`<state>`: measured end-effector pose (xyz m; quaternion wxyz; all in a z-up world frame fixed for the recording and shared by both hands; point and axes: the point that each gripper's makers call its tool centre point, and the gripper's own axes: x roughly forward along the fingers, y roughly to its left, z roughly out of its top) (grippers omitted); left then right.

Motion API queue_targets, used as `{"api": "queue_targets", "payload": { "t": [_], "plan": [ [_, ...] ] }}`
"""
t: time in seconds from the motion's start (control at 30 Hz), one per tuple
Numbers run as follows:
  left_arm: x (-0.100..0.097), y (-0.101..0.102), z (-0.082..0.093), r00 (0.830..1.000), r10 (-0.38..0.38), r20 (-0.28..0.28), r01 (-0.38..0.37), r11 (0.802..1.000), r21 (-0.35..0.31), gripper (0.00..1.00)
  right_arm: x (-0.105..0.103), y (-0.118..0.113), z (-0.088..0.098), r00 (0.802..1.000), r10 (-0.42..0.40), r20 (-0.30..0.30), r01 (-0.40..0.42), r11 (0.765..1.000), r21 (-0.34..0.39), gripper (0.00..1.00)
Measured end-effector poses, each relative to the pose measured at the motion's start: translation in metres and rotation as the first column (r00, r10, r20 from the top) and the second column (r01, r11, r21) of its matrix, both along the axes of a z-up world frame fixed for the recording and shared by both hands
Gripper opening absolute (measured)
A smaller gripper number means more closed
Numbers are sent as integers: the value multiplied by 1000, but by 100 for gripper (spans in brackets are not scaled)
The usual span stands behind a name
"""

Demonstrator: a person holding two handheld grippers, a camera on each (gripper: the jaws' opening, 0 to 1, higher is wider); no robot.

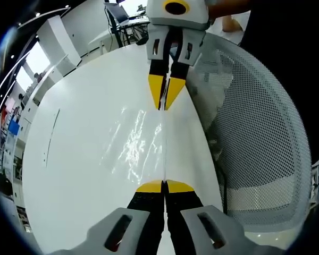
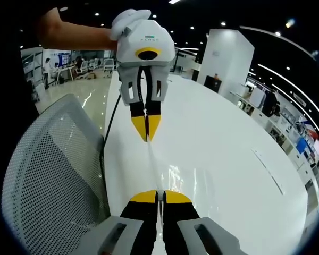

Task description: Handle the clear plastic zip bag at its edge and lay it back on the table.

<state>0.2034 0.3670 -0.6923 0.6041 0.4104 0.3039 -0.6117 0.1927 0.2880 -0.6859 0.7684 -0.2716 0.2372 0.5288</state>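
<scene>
The clear plastic zip bag (image 1: pixel 132 144) shows as a glossy, wrinkled sheet over the white table (image 1: pixel 80 175). Its straight edge runs taut between my two grippers, which face each other. In the left gripper view, my left gripper (image 1: pixel 165 187) is shut on the near end of that edge, and my right gripper (image 1: pixel 166 106) pinches the far end. In the right gripper view, my right gripper (image 2: pixel 159 197) is shut on the bag (image 2: pixel 187 175), and my left gripper (image 2: pixel 147 137) grips the opposite end. I cannot tell whether the bag touches the table (image 2: pixel 228 133).
A white mesh chair (image 1: pixel 255 133) stands against the table's edge, beside both grippers; the chair (image 2: pixel 48 175) appears on the left in the right gripper view. A dark cable (image 2: pixel 109 125) runs along that edge. A person's arm (image 2: pixel 69 34) holds the left gripper.
</scene>
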Motion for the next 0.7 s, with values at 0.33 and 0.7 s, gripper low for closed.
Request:
{"api": "queue_targets", "payload": {
  "t": [0.33,0.7],
  "plan": [
    [0,2,0,1000,1,1,-1,1000,4,0,0,-3,-1,1000,-5,0,5,1000,-1,0],
    [0,1,0,1000,5,-1,-5,1000,3,0,0,-6,-1,1000,-10,-2,10,1000,-2,0]
  ]
}}
